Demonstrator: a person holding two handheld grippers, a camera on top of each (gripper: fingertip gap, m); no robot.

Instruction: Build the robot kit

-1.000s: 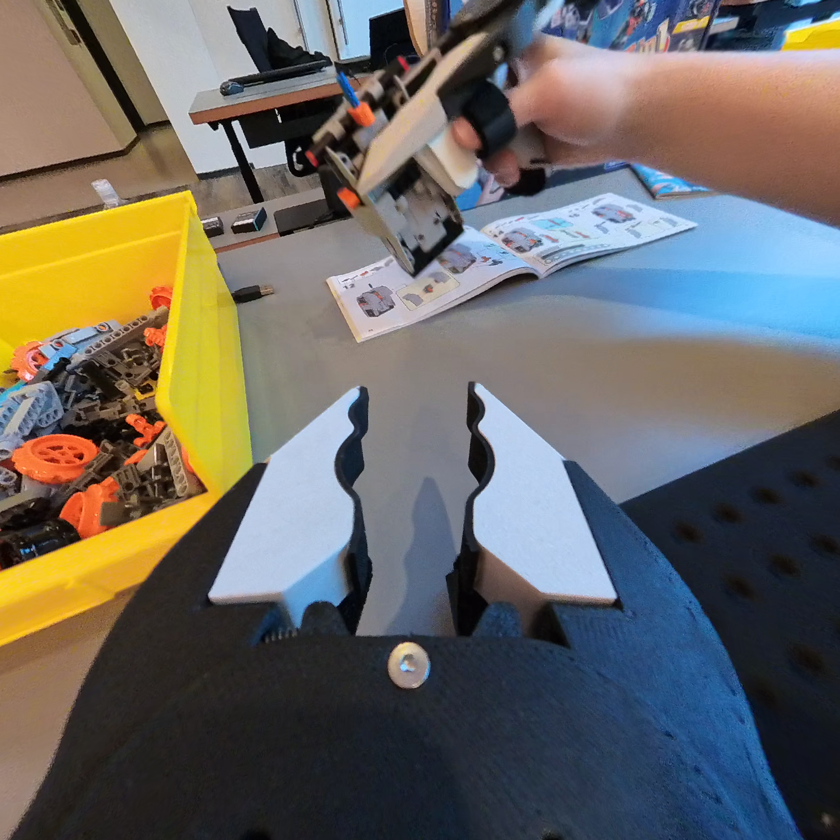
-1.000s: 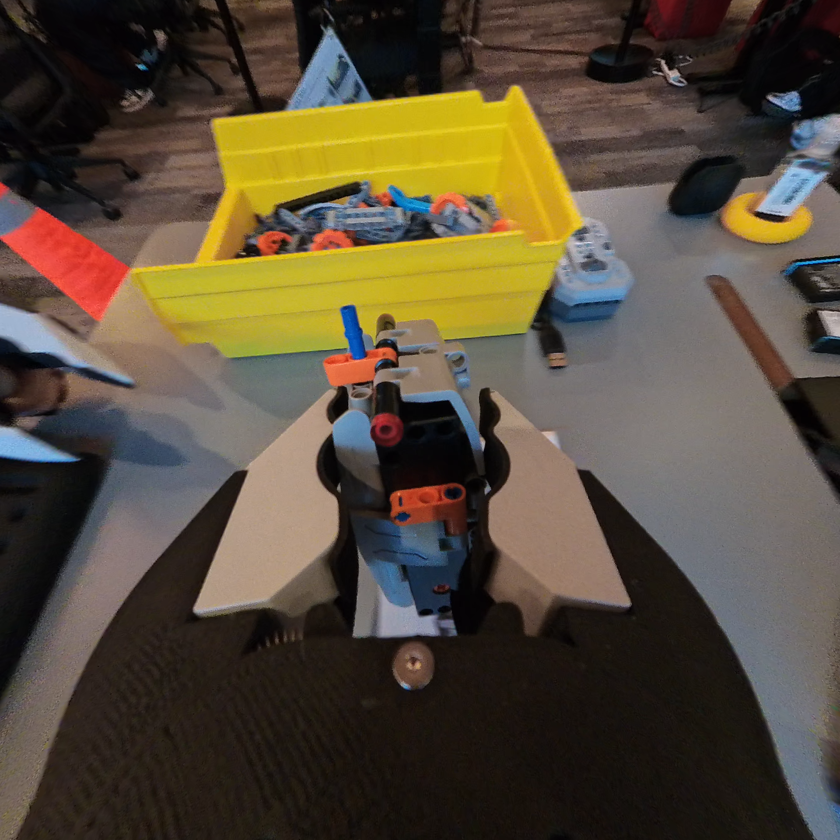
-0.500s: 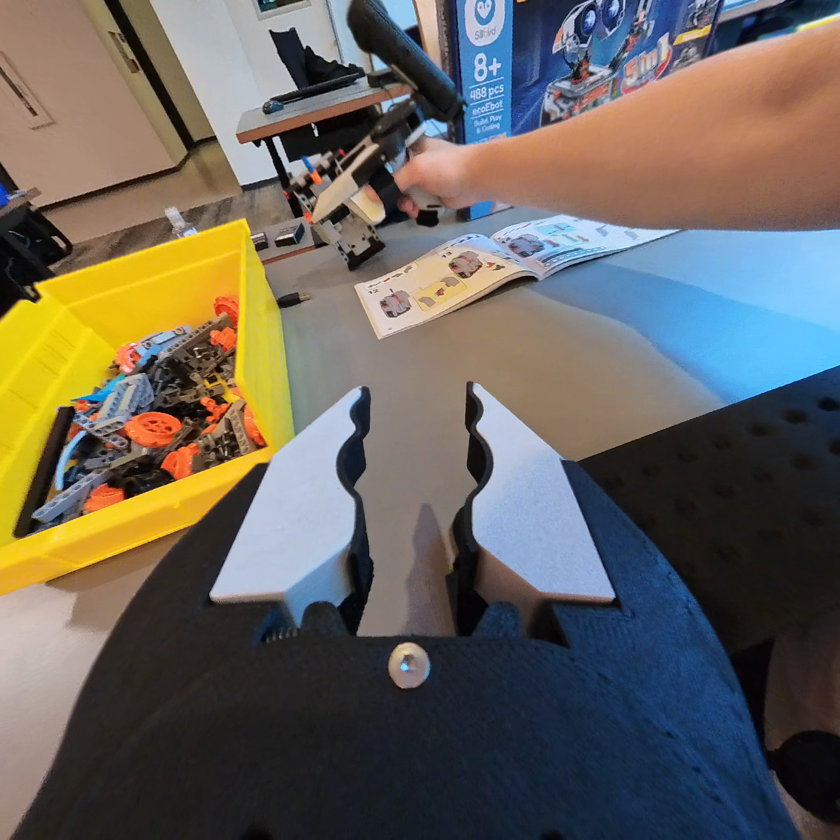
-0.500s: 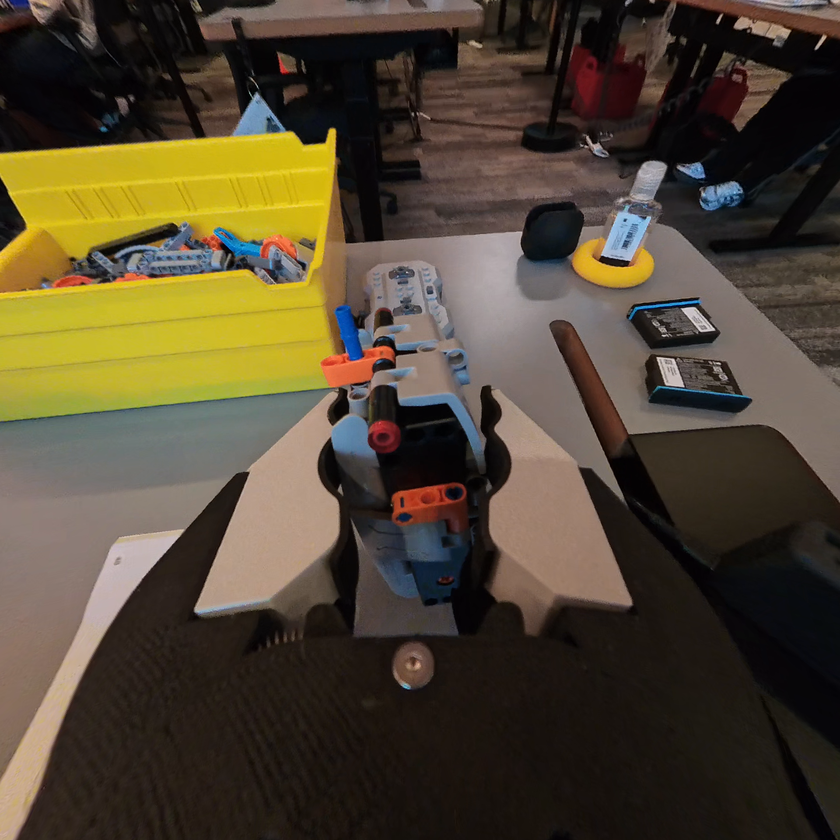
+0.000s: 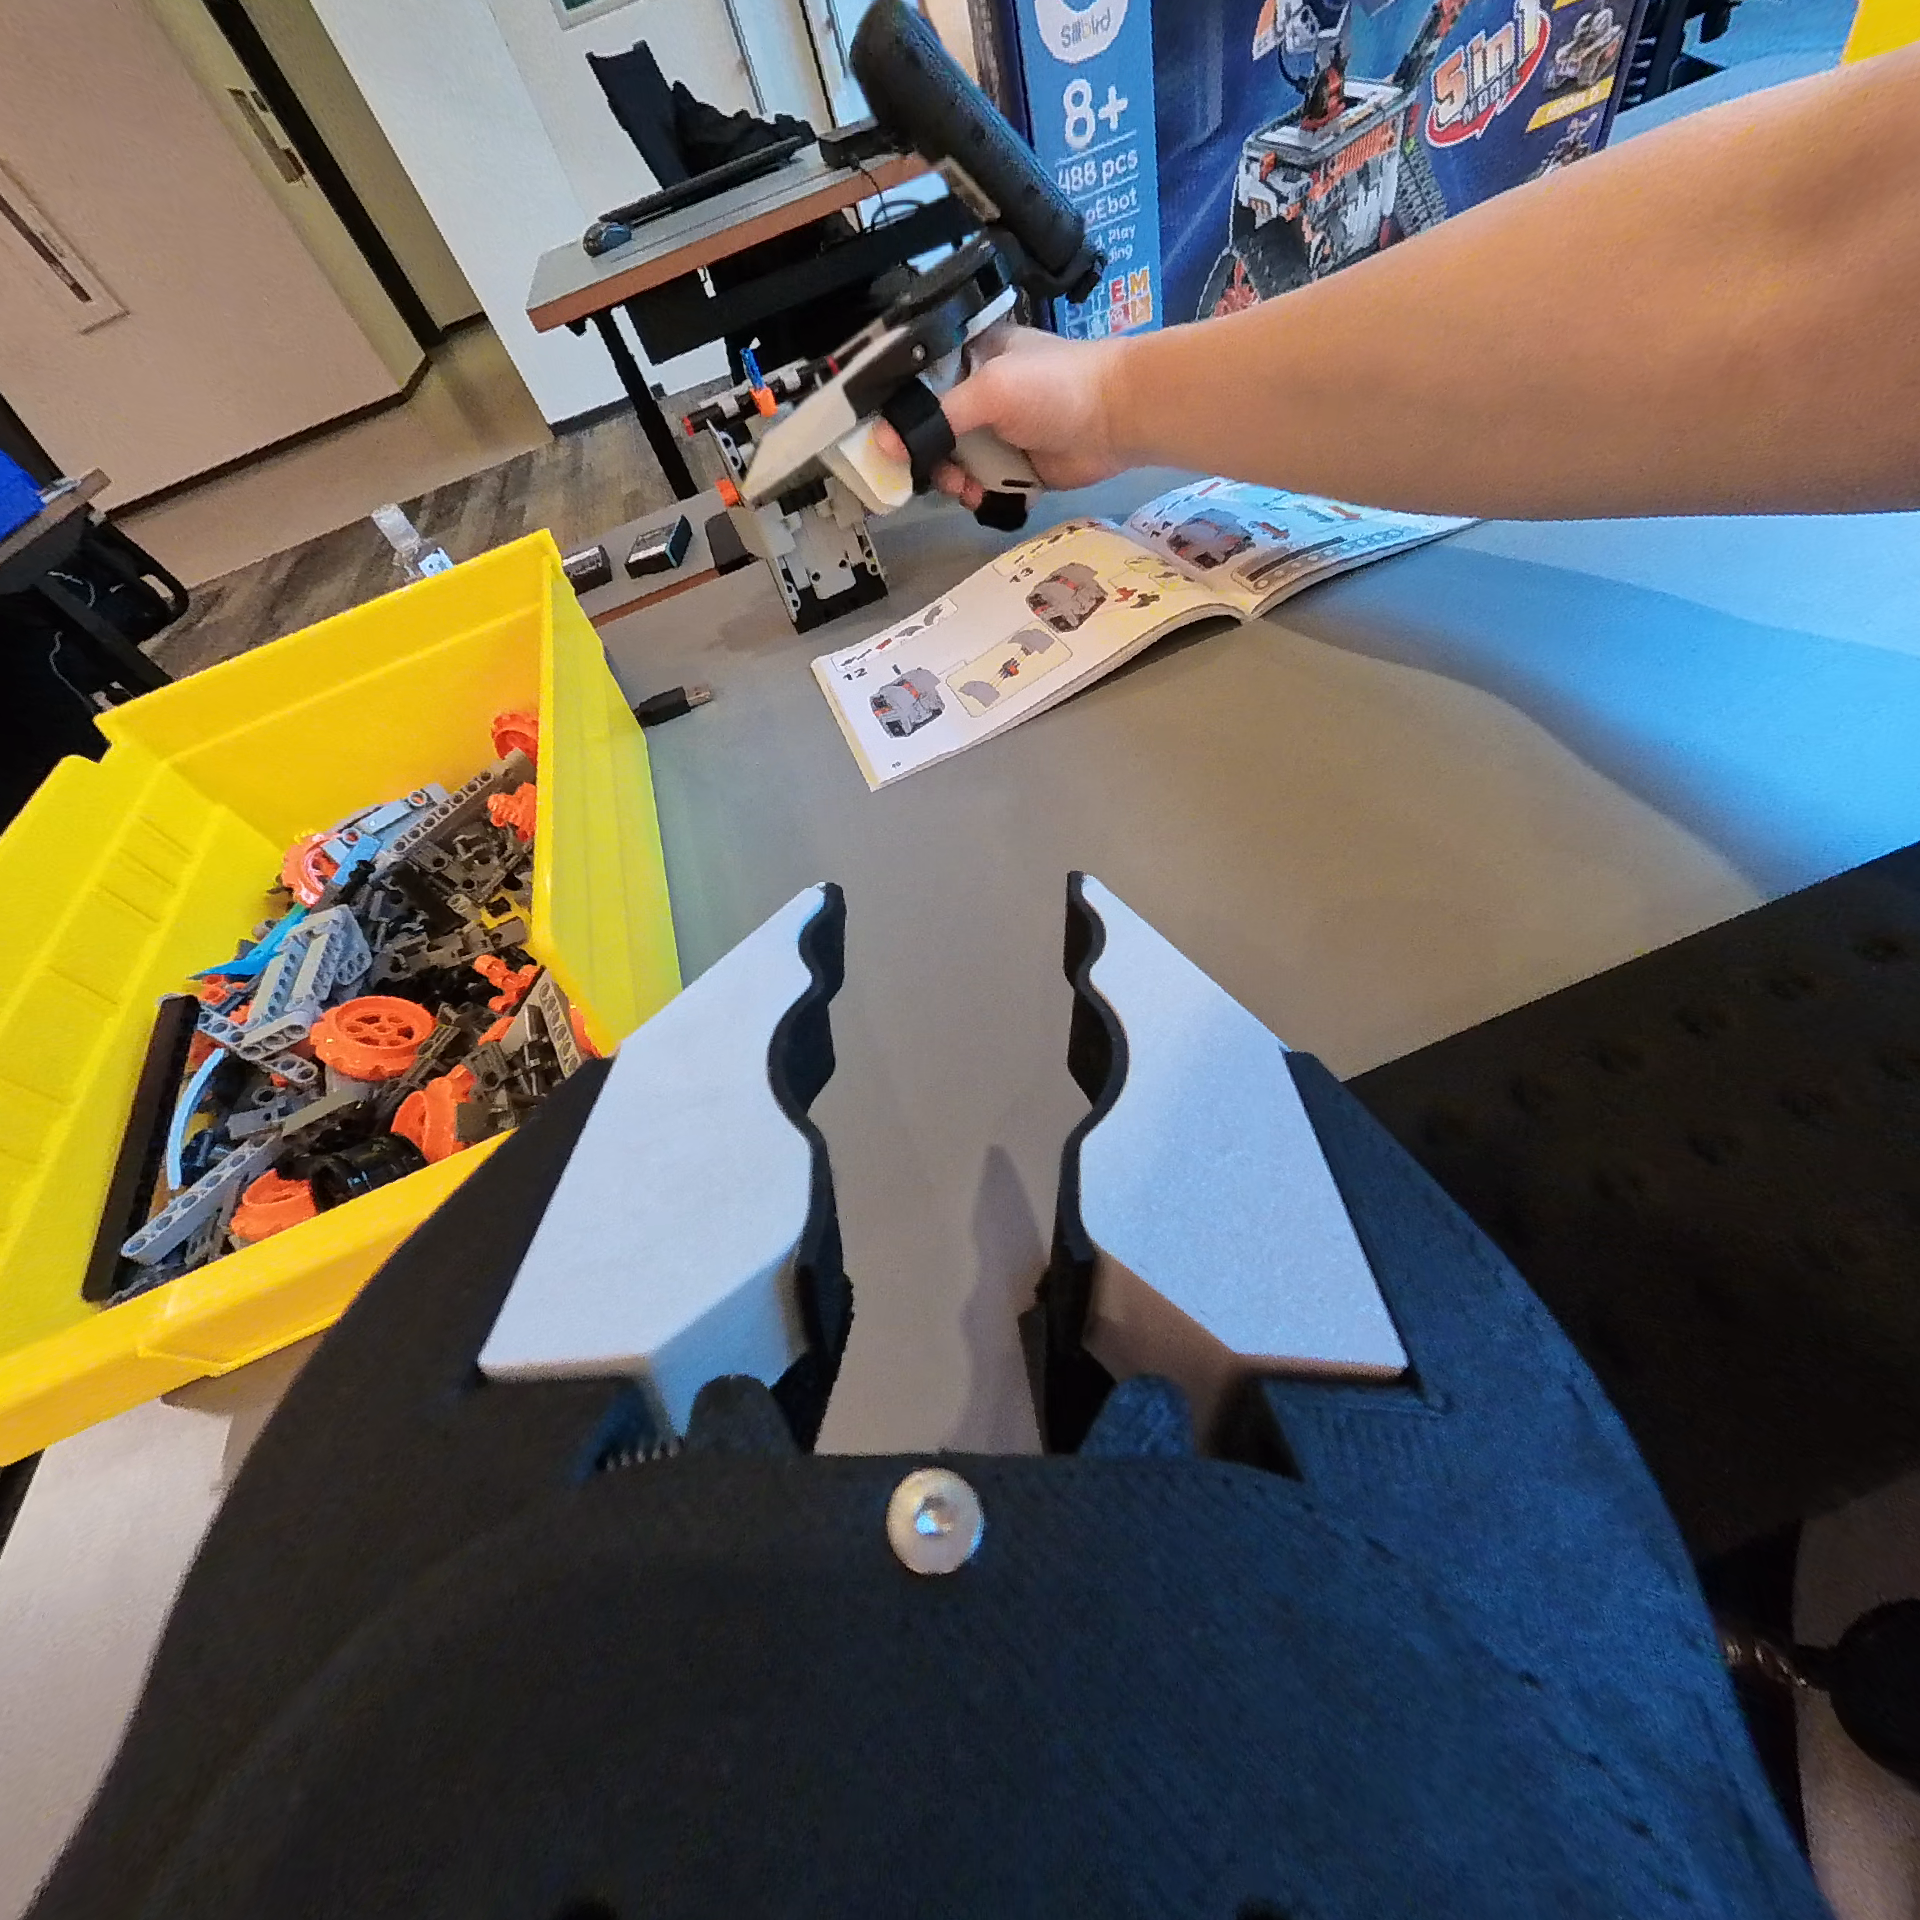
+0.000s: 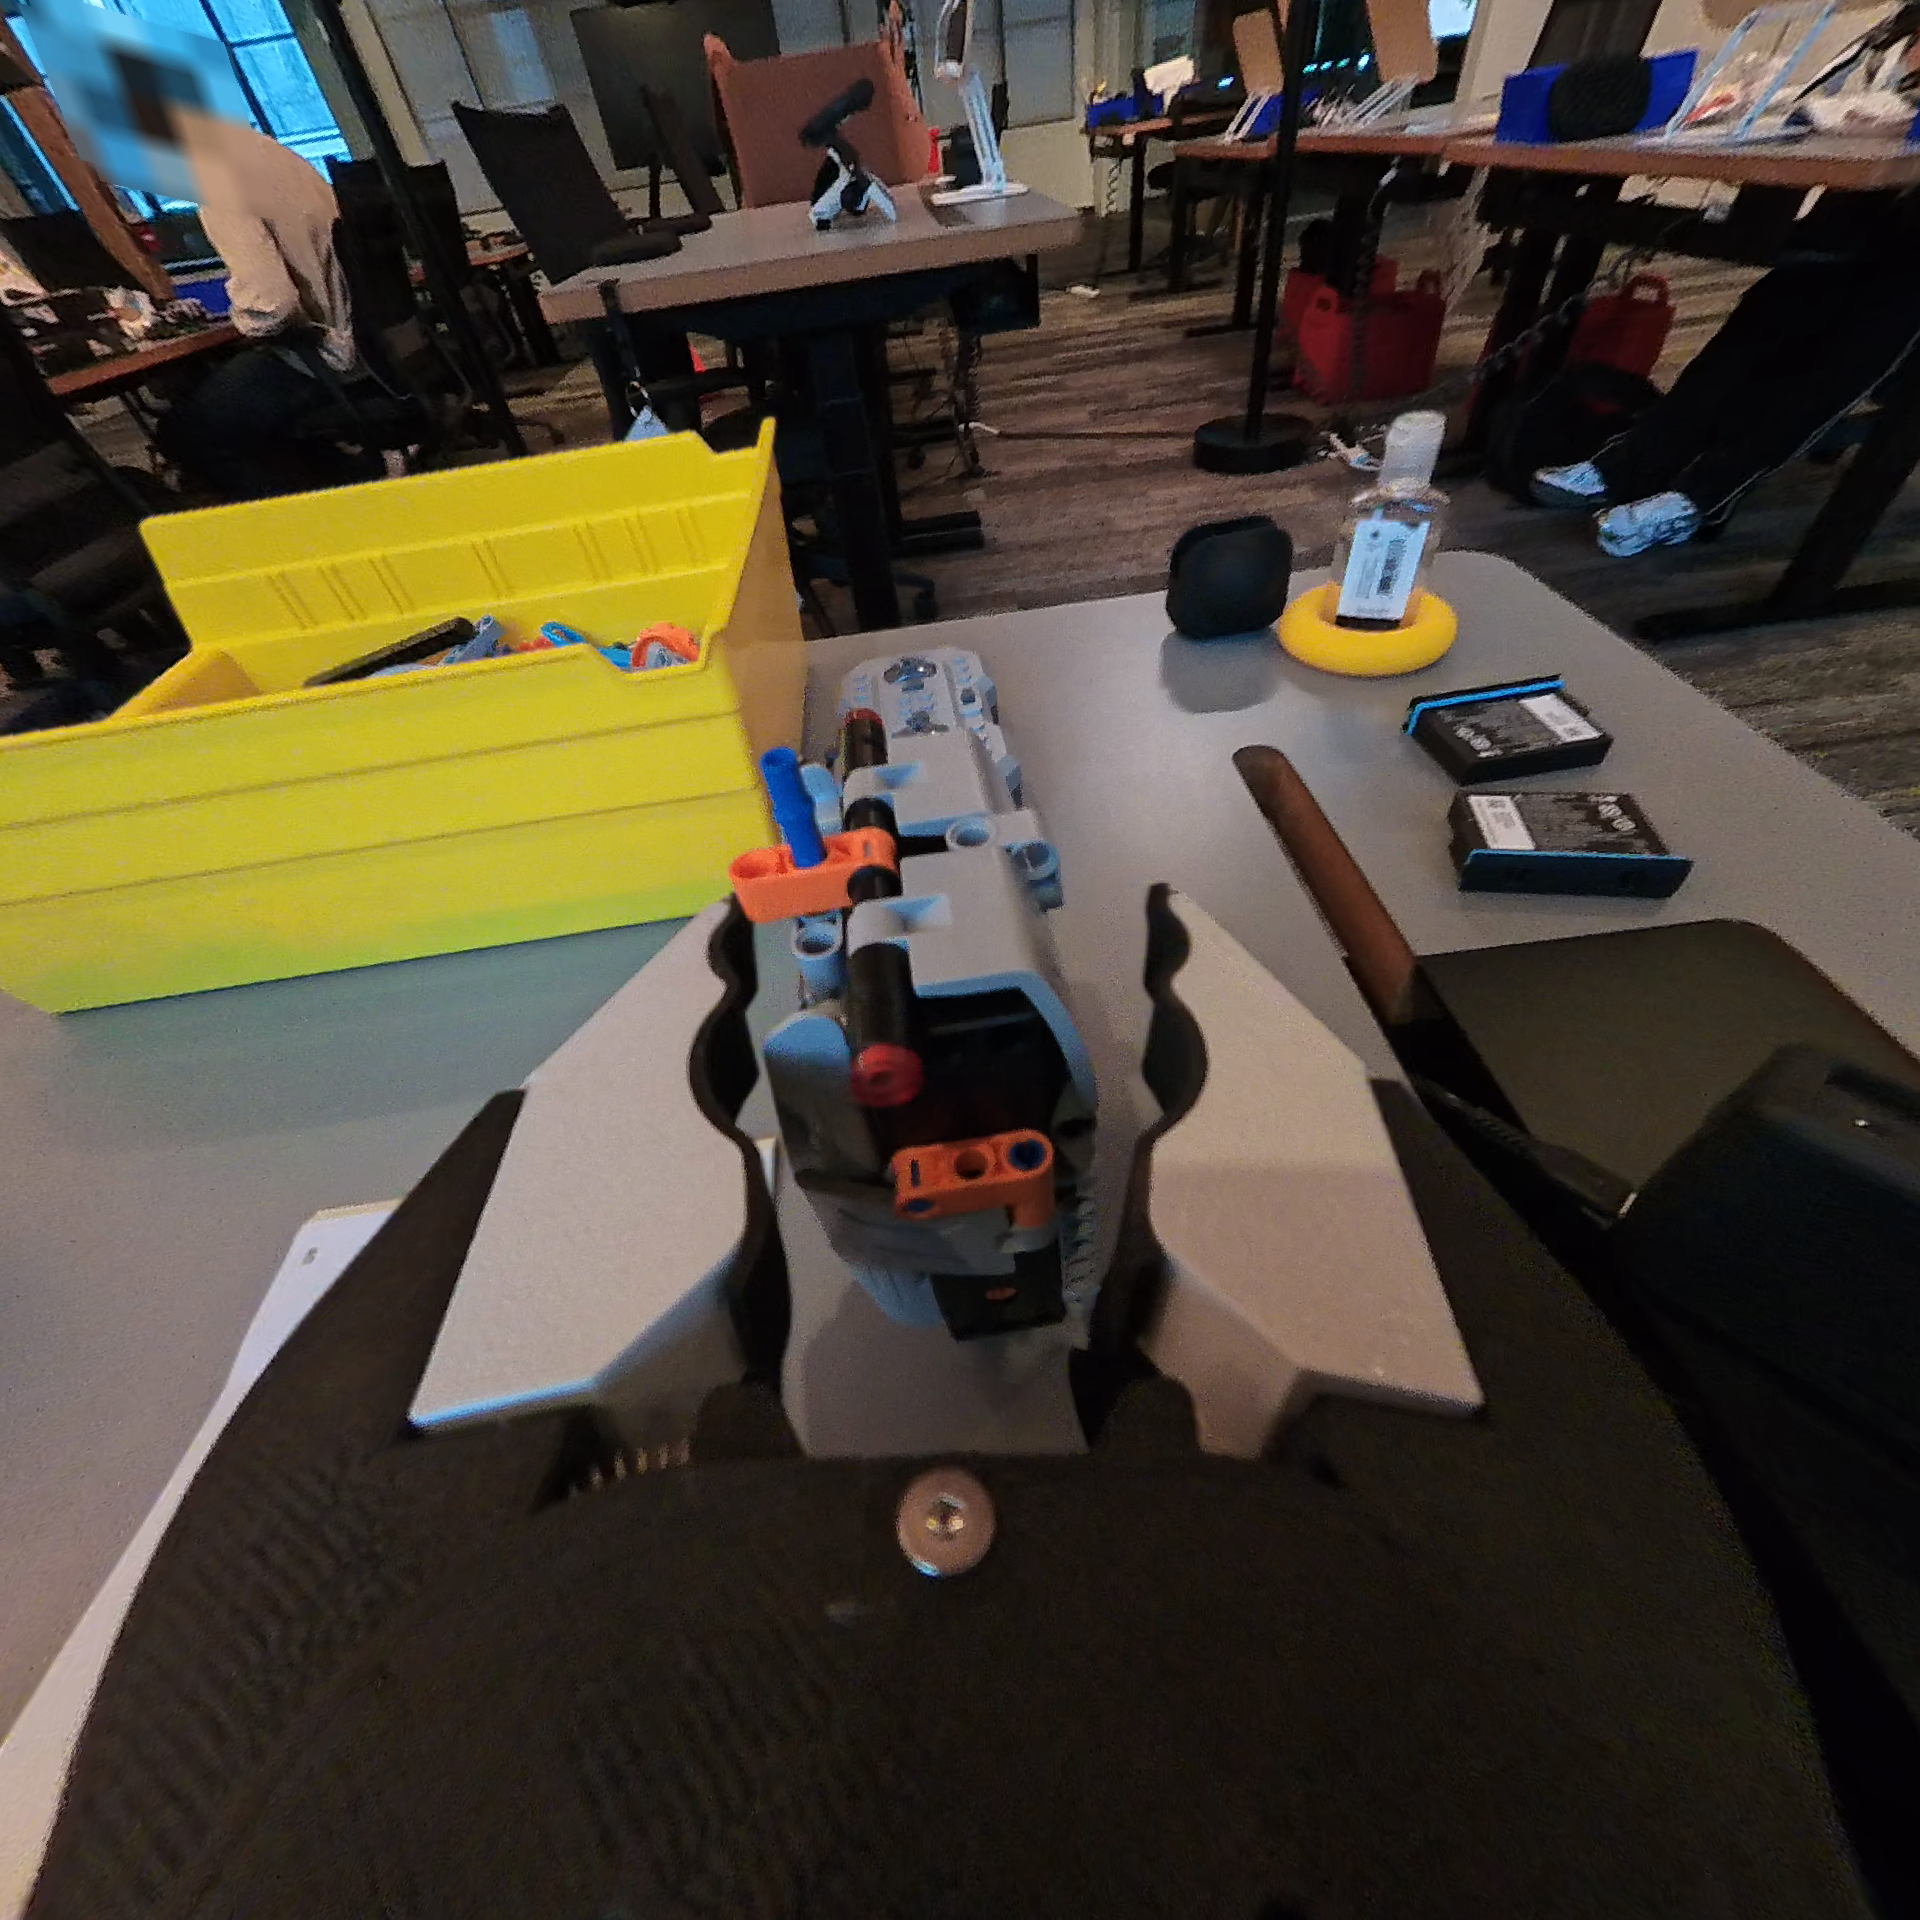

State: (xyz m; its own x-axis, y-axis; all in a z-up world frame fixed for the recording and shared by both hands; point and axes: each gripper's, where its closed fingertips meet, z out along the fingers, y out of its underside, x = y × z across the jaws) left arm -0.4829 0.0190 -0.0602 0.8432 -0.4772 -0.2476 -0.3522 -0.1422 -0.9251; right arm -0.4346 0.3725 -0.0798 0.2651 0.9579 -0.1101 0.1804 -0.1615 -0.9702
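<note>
L gripper [image 5: 948, 1049] jaws apart, empty | R gripper [image 6: 948, 1049] jaws apart round blocky plastic brick assembly [image 6: 935, 1049]

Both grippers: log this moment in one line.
left gripper open, empty, over table | right gripper open around brick assembly | assembly on table near yellow bin

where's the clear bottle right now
In the right wrist view the clear bottle stands upright in a yellow ring at the table's far right, beside a black case.
</note>
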